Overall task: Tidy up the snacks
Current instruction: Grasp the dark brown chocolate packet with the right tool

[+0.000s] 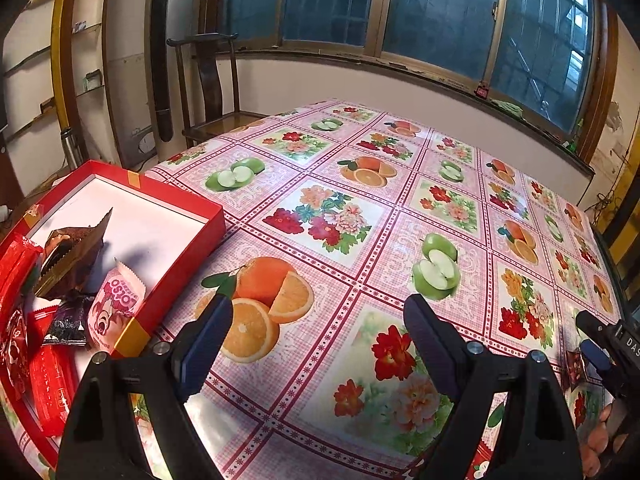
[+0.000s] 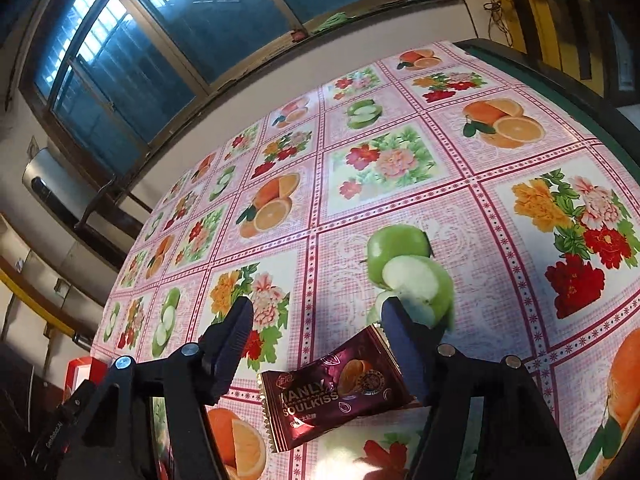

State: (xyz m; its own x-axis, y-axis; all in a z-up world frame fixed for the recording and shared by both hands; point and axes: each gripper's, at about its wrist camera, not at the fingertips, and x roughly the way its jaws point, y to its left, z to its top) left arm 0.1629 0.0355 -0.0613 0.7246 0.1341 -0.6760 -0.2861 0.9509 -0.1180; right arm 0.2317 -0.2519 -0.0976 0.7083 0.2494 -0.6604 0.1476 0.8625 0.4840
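Left hand-held gripper (image 1: pixel 316 312): its two blue-padded fingers are spread wide, nothing between them, hovering over the tabletop just right of the box.
Right hand-held gripper (image 2: pixel 316 320): fingers spread apart around a snack packet, not pressing it; the right finger's inner face is at or near the packet's upper right corner, and contact cannot be told.
Dark maroon foil snack packet printed "SOULKISS" (image 2: pixel 336 388): lies flat on the tabletop between the right fingers, low in the right wrist view, tilted with its right end higher in the picture.
Shallow red cardboard box with a white floor (image 1: pixel 180 200): sits at the tabletop's left side; its far half is bare white.
Box contents: a brown and gold foil packet (image 1: pixel 72 252) standing tilted, a pink wrapper printed with a cartoon figure (image 1: pixel 114 304) leaning on the right wall, a small dark packet (image 1: pixel 70 320) beside it, and red wrappers (image 1: pixel 48 384) at the near left.
Tabletop (image 1: pixel 360 216): covered by a glossy pink checked cloth printed with oranges, green apples and flowers.
Room: a wide blue-tinted window (image 1: pixel 420 12), a dark wooden chair (image 1: pixel 208 80) at the far edge, shelves on the left wall.
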